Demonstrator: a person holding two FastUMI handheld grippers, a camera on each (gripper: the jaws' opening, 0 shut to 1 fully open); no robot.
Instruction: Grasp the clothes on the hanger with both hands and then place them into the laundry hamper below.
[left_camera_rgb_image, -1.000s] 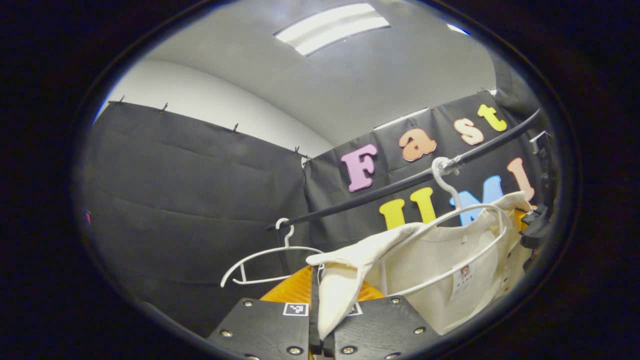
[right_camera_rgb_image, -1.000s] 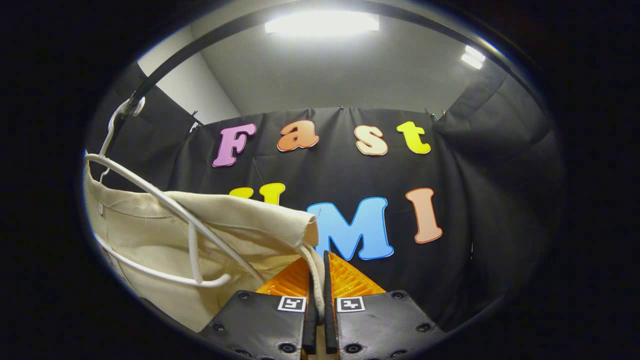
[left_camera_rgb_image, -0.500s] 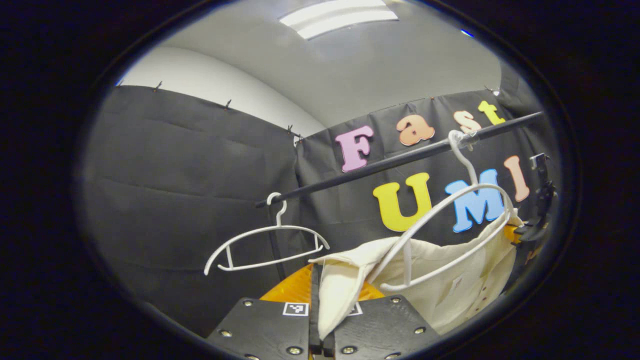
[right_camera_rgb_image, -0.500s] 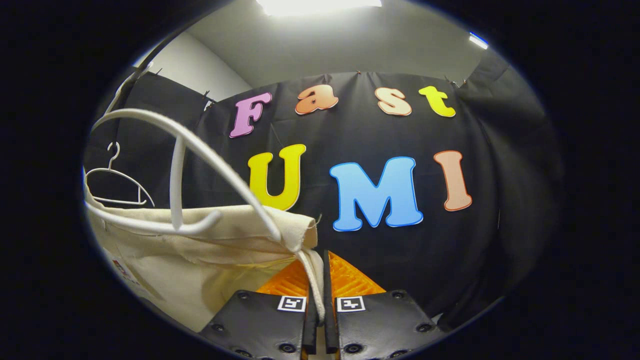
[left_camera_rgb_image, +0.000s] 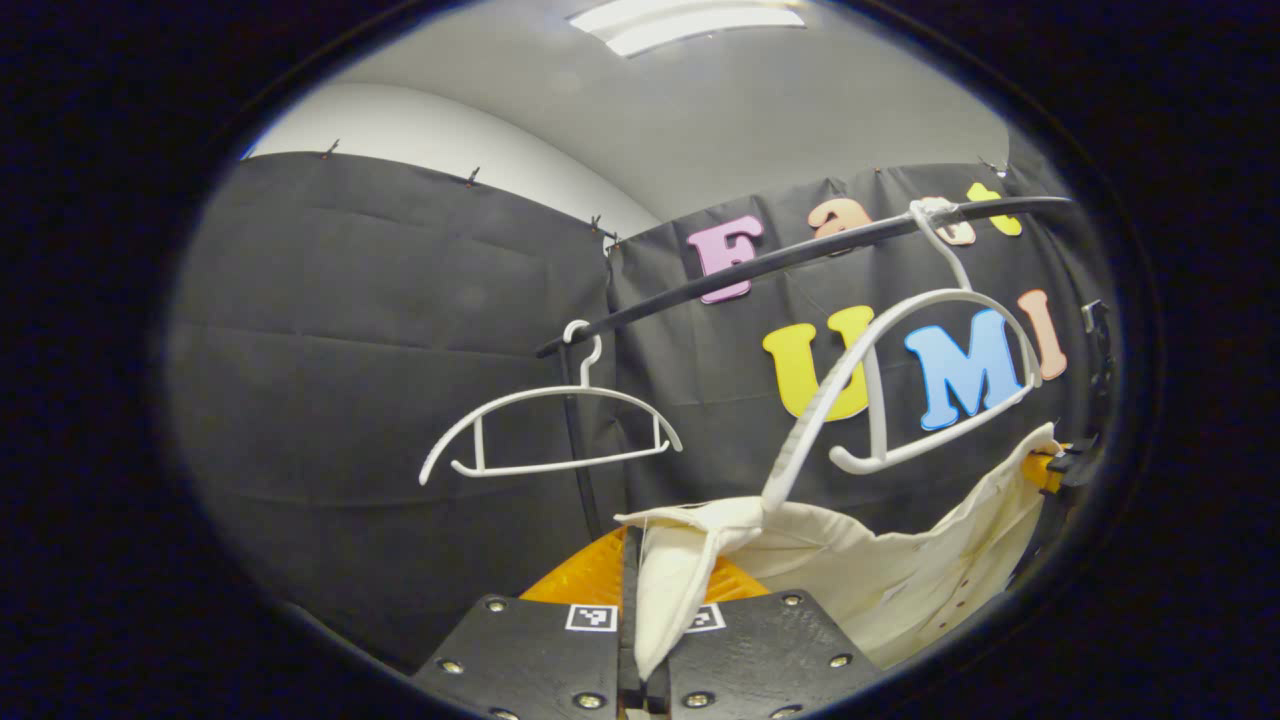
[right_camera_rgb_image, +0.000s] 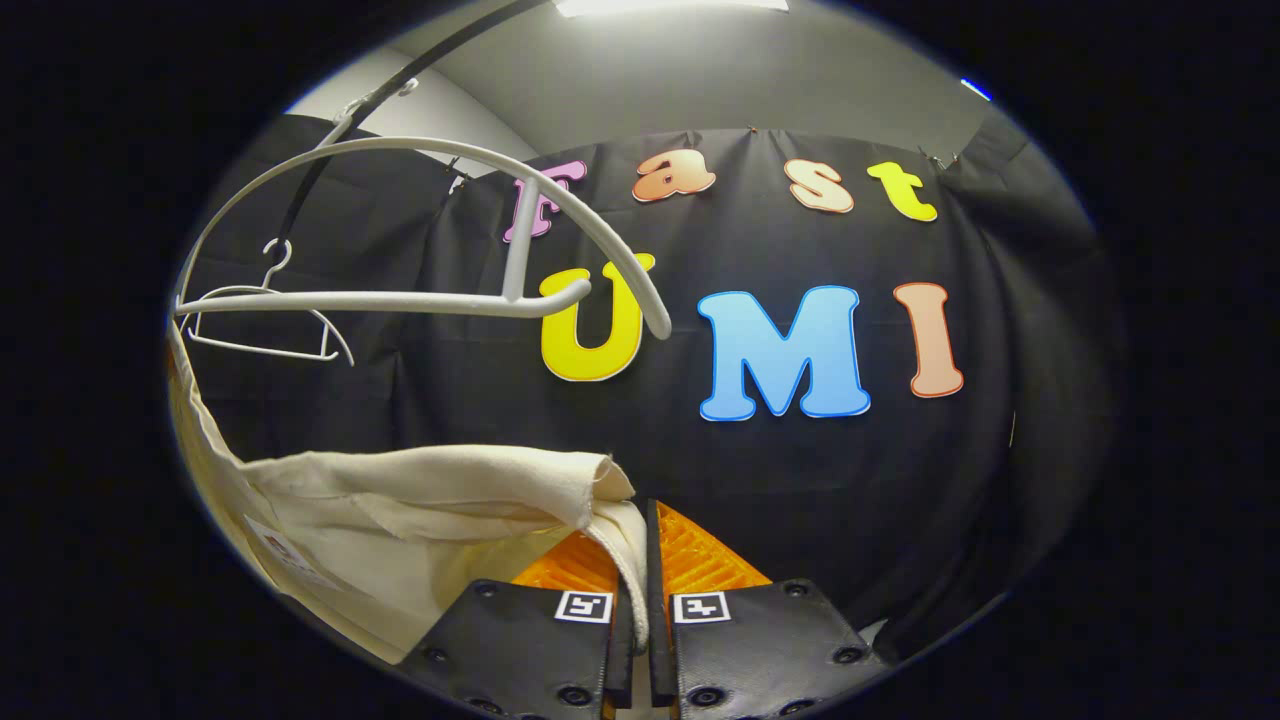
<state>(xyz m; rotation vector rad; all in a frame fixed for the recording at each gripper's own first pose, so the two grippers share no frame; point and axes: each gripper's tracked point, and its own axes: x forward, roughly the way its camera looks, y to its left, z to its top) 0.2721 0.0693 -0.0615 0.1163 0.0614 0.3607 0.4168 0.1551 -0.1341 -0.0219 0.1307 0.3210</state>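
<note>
Both the left gripper (left_camera_rgb_image: 640, 610) and right gripper (right_camera_rgb_image: 640, 590) clench the cream cotton shirt (left_camera_rgb_image: 900, 570), nearly off the white plastic hanger (left_camera_rgb_image: 900, 380); next, lower into hamper.

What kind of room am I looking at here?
Probably a small staged booth for a laundry chore: black cloth walls, a black rail carrying white hangers, and a cream garment pinched by tongs at each end.

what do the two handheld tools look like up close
In both gripper views the left tool and right tool look alike: two flat black plates studded with round screws, each bearing a small square black-and-white tag. Ridged faces run forward between them. No cables or sleeves are visible.
</note>
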